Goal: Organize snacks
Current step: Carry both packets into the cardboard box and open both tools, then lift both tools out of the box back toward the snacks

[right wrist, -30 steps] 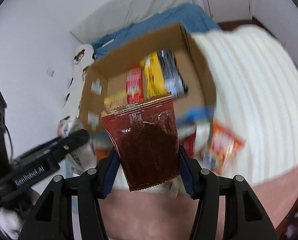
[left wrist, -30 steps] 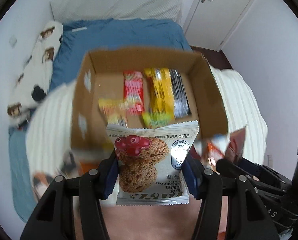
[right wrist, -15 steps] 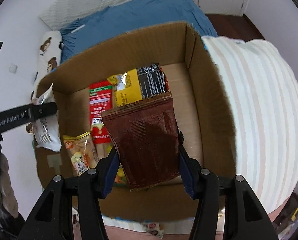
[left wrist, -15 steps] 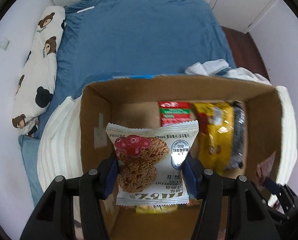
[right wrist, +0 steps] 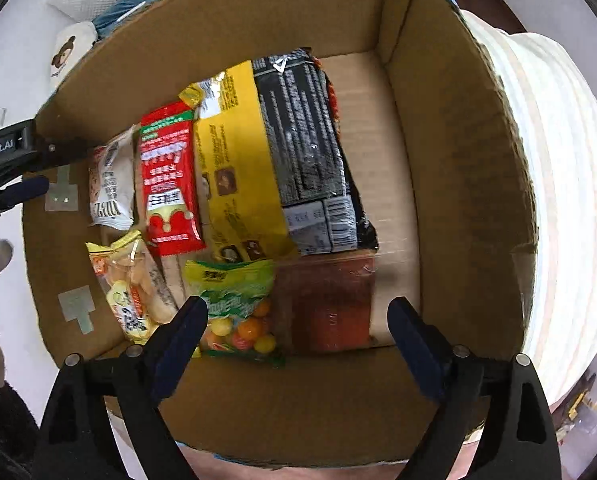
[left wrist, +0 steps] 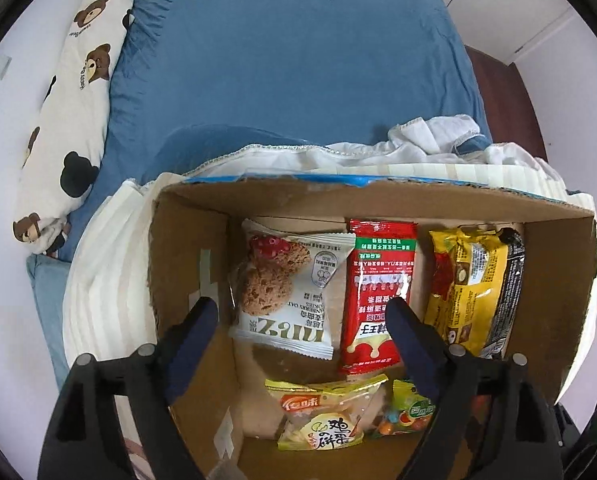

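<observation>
A brown cardboard box [left wrist: 378, 196] [right wrist: 458, 160] holds the snacks. My left gripper [left wrist: 302, 312] is open above it. The white oat cookie packet [left wrist: 286, 292] [right wrist: 112, 184] lies loose in the box's back left corner. My right gripper [right wrist: 298, 312] is open over the box's near side. The dark red packet [right wrist: 330, 304] lies flat on the floor just below it. A red packet [left wrist: 378, 292] [right wrist: 170, 184], a yellow and black pack [left wrist: 478, 284] [right wrist: 266, 168], a yellow egg-biscuit bag [left wrist: 322, 416] [right wrist: 130, 284] and a green candy bag [right wrist: 234, 304] also lie inside.
The box sits on a white striped blanket [left wrist: 98, 272] [right wrist: 558, 200] on a blue bed [left wrist: 290, 60]. A bear-print pillow [left wrist: 66, 112] lies along the left wall. A white cloth [left wrist: 438, 136] is bunched behind the box. The left gripper's arm [right wrist: 6, 156] shows at the box's left edge.
Both grippers moved over the box and opened. The cookie packet dropped from the left one into the back left corner. The dark red packet dropped from the right one onto the box floor.
</observation>
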Action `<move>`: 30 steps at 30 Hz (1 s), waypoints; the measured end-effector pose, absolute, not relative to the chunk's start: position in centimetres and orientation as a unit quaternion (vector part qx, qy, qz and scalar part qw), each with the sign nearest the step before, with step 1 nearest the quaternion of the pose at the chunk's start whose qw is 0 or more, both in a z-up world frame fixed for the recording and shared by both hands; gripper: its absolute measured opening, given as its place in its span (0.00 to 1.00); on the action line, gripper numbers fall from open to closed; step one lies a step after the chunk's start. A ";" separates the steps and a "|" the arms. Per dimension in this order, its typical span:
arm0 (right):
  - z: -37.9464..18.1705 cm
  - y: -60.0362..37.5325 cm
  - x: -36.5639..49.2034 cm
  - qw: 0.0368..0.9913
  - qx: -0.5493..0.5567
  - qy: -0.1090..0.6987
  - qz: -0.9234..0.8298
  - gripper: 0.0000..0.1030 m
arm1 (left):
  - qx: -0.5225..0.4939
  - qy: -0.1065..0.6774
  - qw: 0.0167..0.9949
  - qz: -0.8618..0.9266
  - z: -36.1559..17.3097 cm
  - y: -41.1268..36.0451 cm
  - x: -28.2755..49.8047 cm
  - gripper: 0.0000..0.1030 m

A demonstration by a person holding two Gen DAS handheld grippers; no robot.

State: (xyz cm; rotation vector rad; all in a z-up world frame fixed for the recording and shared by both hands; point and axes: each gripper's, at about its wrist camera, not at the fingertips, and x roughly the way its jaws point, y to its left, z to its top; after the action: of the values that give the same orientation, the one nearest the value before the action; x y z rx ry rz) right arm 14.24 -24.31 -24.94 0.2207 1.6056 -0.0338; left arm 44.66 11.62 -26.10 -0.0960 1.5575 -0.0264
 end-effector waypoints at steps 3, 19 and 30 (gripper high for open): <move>-24.1 -23.9 14.1 0.697 0.093 0.711 -0.011 0.92 | -0.055 0.700 0.711 -0.020 -25.5 11.6 44.1 0.83; -16.9 -23.7 8.9 0.785 0.053 0.617 -0.002 0.92 | -0.036 0.584 0.809 -0.046 -17.1 9.7 33.4 0.83; -11.4 -22.8 1.7 0.839 0.029 0.543 0.013 0.92 | -0.044 0.502 0.863 -0.042 -11.8 9.3 22.7 0.83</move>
State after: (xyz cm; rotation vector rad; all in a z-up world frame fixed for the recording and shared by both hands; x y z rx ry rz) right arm 1.73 -22.82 -11.41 0.0611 1.1484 0.0267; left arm 22.69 9.28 -11.78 -0.0913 1.0525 -0.0883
